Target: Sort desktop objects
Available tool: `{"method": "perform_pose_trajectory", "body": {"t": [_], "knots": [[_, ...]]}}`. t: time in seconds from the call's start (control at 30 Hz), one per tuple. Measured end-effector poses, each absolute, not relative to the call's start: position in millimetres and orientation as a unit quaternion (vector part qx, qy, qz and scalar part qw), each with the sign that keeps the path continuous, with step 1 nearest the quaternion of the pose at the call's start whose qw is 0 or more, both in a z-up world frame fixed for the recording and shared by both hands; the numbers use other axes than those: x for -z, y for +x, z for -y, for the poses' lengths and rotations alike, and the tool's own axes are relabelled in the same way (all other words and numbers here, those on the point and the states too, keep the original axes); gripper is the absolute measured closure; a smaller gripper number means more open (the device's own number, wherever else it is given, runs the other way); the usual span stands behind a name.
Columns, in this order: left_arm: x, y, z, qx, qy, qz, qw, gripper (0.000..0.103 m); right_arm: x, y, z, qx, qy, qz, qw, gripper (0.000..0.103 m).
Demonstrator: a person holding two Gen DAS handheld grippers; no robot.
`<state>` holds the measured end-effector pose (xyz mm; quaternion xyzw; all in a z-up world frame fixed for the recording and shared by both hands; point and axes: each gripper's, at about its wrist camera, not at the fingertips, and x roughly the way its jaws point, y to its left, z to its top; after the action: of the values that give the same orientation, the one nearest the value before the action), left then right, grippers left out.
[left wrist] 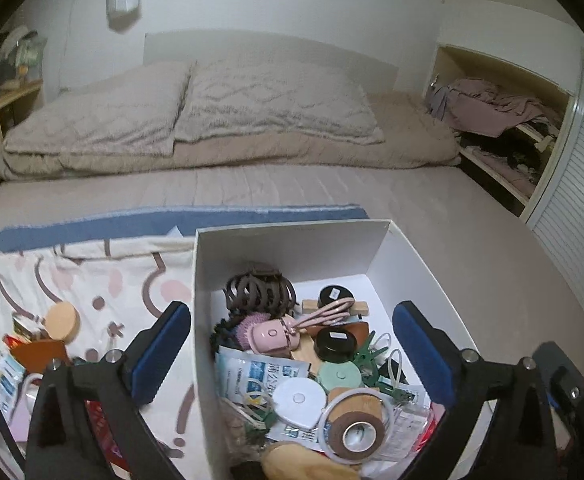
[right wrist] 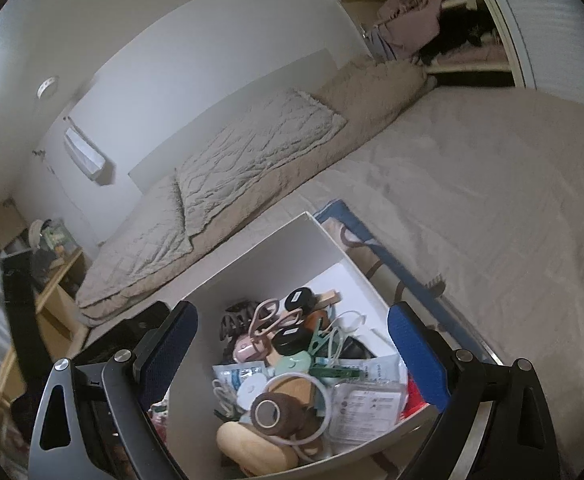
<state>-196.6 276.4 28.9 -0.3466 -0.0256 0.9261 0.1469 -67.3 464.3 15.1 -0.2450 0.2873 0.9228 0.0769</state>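
On the bed [left wrist: 332,196], over a patterned cloth [left wrist: 91,280], stands the white box [left wrist: 292,248], packed with a hair claw [left wrist: 257,292], tape roll [left wrist: 358,434], scissors [left wrist: 328,312] and packets. Left of the box, on the cloth, a few loose things remain, among them a round puff [left wrist: 63,320]. Both hand-held grippers hang released and empty above the box; the left hand-held gripper [left wrist: 292,360], straddling the box's left wall, seems nearer those strays than the right hand-held gripper [right wrist: 292,360].

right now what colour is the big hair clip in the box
Dark brown hair clip; the left wrist view shows it best.
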Motion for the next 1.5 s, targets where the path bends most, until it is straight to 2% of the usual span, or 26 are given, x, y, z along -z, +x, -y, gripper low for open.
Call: {"method": "perform_pose_trajectory", "body": {"t": [0.13, 0.2, 0.7, 1.5], "knots": [[-38, -185, -269, -0.934, -0.324, 0.018, 0.148, 0.001, -21, -64, -461, -0.93, -0.238, -0.265, 0.087, 0.007], [-43, -179, -264, -0.937, -0.316, 0.016, 0.149, 0.001, -23, -63, -459, -0.933, -0.237, -0.255, 0.086, 0.0], [-74, -134, -218, -0.953, -0.269, 0.008, 0.141, 0.001, -60, -43, -418, -0.96, -0.21, -0.166, 0.079, 0.0], [-87, -51, -149, -0.962, -0.225, -0.01, 0.151, 0.001, -54, 21, -352, -0.966, -0.224, -0.119, 0.057, 0.0]]}}
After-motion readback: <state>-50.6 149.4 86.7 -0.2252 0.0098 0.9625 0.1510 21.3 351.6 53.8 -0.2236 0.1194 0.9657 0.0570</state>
